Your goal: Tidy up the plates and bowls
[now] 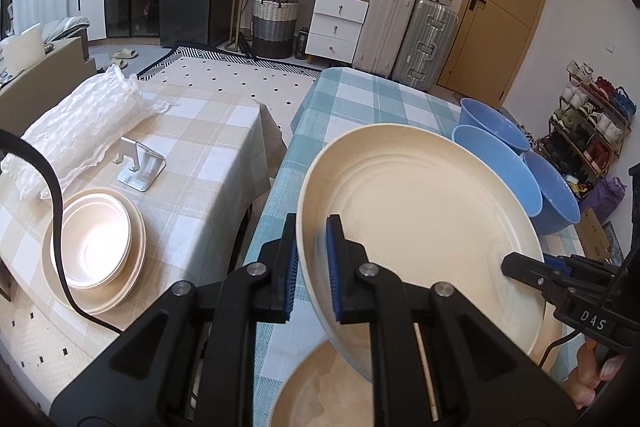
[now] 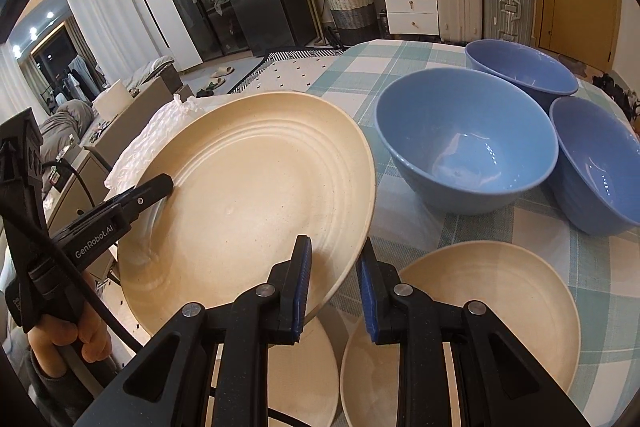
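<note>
Aloft | round ridged cream plate (image 1: 420,211) | both grippers clamping opposite rims

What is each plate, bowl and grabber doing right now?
Big cream plate: lifted and tilted, gripped on two edges.
Left gripper: shut on the plate's rim.
Right gripper: shut on the opposite rim.
Three blue bowls: upright, empty, side by side.
Cream plates on blue cloth: flat, empty.
Stacked dishes: nested on the beige table.

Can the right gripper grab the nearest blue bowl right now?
Probably not yet. The right gripper is shut on the rim of the big cream plate, so it is busy. The nearest blue bowl sits uncovered just beyond.
</note>
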`<action>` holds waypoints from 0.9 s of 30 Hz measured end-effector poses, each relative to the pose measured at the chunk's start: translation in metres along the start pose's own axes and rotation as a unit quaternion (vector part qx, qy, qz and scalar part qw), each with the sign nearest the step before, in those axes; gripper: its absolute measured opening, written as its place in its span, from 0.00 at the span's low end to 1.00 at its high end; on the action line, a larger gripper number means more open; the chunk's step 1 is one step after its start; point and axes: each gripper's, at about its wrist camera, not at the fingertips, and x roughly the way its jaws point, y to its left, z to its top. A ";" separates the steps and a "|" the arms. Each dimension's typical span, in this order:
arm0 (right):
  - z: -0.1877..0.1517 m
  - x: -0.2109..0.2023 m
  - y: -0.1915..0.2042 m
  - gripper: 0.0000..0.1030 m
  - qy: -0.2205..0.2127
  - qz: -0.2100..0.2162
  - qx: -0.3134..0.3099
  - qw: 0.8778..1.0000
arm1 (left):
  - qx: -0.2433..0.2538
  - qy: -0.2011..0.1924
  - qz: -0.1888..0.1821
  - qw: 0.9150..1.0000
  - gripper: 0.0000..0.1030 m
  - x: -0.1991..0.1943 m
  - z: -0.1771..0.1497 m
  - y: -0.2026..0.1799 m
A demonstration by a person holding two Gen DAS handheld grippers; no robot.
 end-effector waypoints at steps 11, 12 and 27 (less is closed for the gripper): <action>-0.021 -0.014 0.005 0.22 -0.002 0.010 -0.006 1.000 | 0.003 -0.011 0.012 1.000 0.10 -0.023 -0.020 -0.004; -0.022 -0.016 0.007 0.22 -0.003 0.010 -0.008 1.000 | 0.004 -0.012 0.013 1.000 0.10 -0.026 -0.022 -0.004; -0.052 -0.025 0.019 0.22 0.004 0.012 -0.018 1.000 | -0.006 -0.009 0.013 1.000 0.10 -0.051 -0.049 0.006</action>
